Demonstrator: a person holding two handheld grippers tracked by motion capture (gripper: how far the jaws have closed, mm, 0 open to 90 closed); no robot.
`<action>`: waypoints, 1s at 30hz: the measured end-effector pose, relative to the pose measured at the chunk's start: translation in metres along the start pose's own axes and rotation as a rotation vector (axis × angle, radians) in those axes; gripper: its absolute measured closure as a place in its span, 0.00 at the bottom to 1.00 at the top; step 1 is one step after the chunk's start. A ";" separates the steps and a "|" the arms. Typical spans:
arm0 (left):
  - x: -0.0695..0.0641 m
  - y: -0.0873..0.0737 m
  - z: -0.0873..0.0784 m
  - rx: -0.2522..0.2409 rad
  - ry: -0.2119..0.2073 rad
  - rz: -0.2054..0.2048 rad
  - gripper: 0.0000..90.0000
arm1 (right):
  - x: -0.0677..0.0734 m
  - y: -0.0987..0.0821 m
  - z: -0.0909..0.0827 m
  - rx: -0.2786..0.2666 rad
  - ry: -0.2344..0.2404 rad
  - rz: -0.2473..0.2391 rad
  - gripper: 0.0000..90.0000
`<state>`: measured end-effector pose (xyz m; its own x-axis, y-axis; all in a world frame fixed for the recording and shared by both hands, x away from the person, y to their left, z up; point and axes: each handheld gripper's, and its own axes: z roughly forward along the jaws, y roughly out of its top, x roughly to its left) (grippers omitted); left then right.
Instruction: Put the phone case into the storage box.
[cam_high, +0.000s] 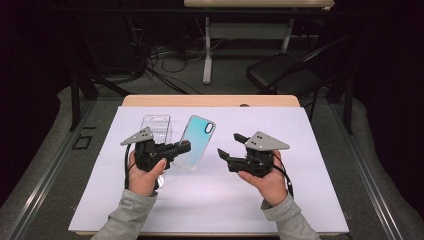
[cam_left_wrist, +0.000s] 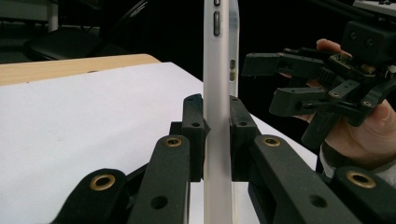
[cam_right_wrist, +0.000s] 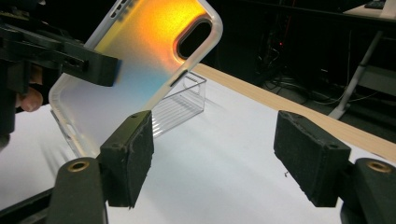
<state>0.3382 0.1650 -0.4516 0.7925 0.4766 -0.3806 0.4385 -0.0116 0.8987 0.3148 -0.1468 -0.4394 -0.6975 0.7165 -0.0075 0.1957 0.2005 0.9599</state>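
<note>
Iridescent translucent phone case (cam_high: 196, 141), tilted

Iridescent phone case (cam_high: 196, 141), tilted, clamped above the table

We see a wooden surface (cam_high: 210, 100) covered by a white sheet (cam_high: 210, 200), with a clear plastic box (cam_high: 156, 128) lying on the sheet toward its far left.

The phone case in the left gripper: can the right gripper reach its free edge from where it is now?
Probably yes. The left gripper clamps the phone case at one edge and holds it above the white mat. The right gripper is open beside it, with bare space between. The clear box lies behind, out of the way.
</note>
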 end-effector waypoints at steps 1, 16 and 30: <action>0.000 -0.001 0.000 -0.001 -0.001 -0.001 0.91 | 0.000 -0.001 0.000 -0.004 0.002 0.007 0.32; -0.003 -0.005 -0.001 -0.046 -0.038 -0.015 0.91 | -0.010 -0.006 -0.004 -0.057 0.162 0.227 0.37; -0.009 -0.012 0.009 -0.043 -0.082 -0.028 0.91 | -0.008 -0.011 0.001 -0.073 0.250 0.323 0.43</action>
<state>0.3295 0.1530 -0.4605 0.8130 0.4029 -0.4204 0.4435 0.0394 0.8954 0.3189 -0.1548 -0.4503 -0.7561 0.5488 0.3566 0.3883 -0.0624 0.9194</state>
